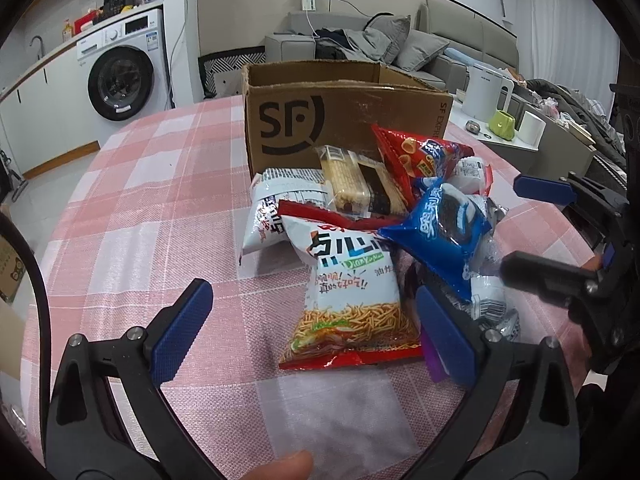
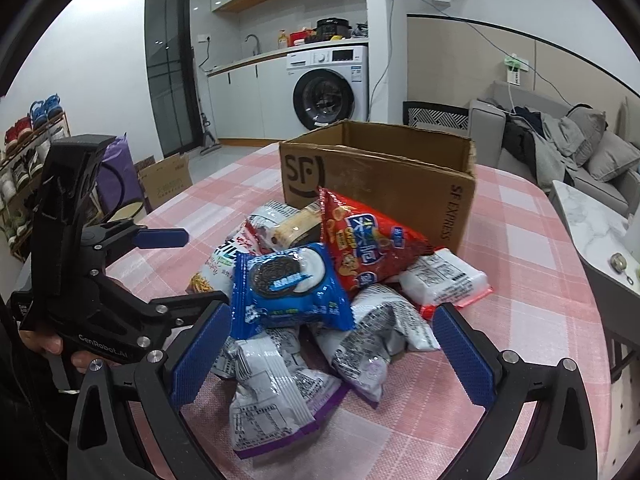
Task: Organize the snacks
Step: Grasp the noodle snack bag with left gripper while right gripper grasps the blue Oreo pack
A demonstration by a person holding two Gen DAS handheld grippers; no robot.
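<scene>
A heap of snack packets is seen on a pink checked tablecloth (image 1: 132,216), just in front of an open cardboard box (image 1: 344,120) printed with an SF logo. In the left wrist view the left gripper (image 1: 316,328) is held with its blue-padded fingers spread wide, low over the cloth, and a white noodle-snack bag (image 1: 352,292) lies between them without being pinched; a fingertip of the person is glimpsed at the bottom edge. A clear-wrapped pack of wafers (image 1: 352,184) is shown plainly here, resting against the box front, whereas in the right wrist view it is mostly hidden behind other packets. The right gripper (image 1: 520,224) is caught at the right edge of this view, its jaws apart beside a blue Oreo packet (image 1: 440,236). From the right wrist camera the right gripper (image 2: 332,348) is likewise seen spread, framing the near side of the heap, with nothing clamped. Only there are the white-and-purple packets (image 2: 272,404) at the front of the pile displayed in full, with the Oreo packet lying on top of them and a red triangular crisp bag (image 2: 364,248) leaning toward the box. The left gripper appears at the left of that view, grasped by a hand (image 2: 60,350).
</scene>
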